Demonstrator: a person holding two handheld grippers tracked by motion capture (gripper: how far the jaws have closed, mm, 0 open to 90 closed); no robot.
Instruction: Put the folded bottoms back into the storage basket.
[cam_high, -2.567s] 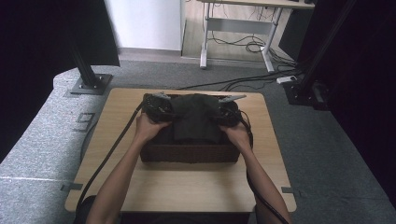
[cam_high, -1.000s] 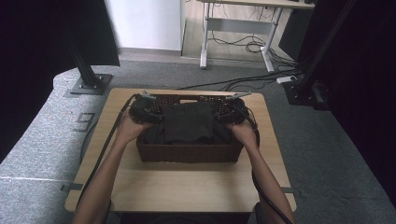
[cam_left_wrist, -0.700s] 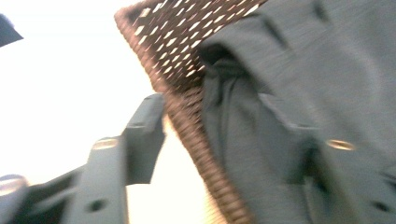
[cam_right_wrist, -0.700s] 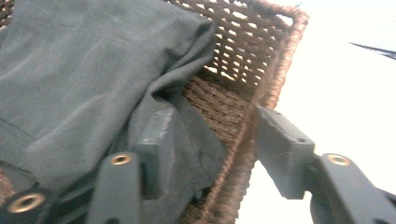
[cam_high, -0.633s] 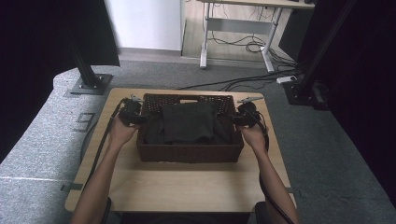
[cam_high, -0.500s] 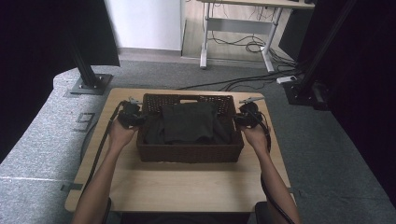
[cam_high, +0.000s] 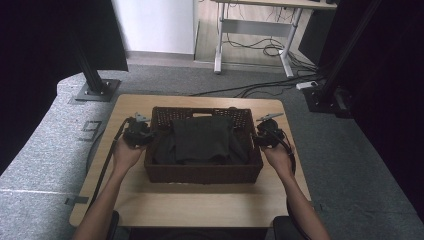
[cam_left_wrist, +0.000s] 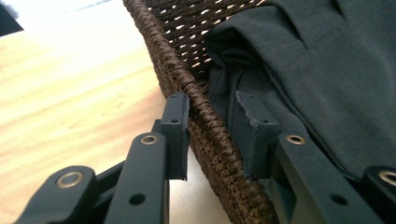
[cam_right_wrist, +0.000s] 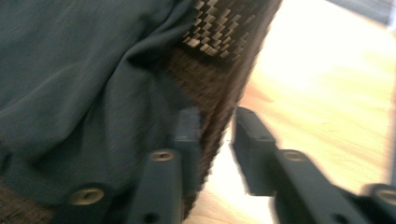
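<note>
A dark brown woven basket (cam_high: 200, 175) stands on the wooden table (cam_high: 200, 210) with a folded dark cloth (cam_high: 202, 140) inside. My left gripper (cam_high: 145, 136) is at the basket's left rim. In the left gripper view the left gripper (cam_left_wrist: 210, 105) is open and straddles the rim (cam_left_wrist: 163, 42): one jaw outside against the weave, the other inside beside the cloth (cam_left_wrist: 317, 70). My right gripper (cam_high: 259, 136) is at the right rim. The right gripper view is blurred; there the right gripper (cam_right_wrist: 217, 119) is open astride the basket wall (cam_right_wrist: 224, 37), next to the cloth (cam_right_wrist: 70, 70).
Bare tabletop lies in front of the basket and in narrow strips on both sides. Black stand feet (cam_high: 95, 90) sit on the grey floor behind the table, with cables (cam_high: 260, 87) and a desk frame (cam_high: 250, 30) farther back.
Both grippers moved apart from over the cloth in the middle of the basket out to its left and right rims, and their jaws now straddle the rims.
</note>
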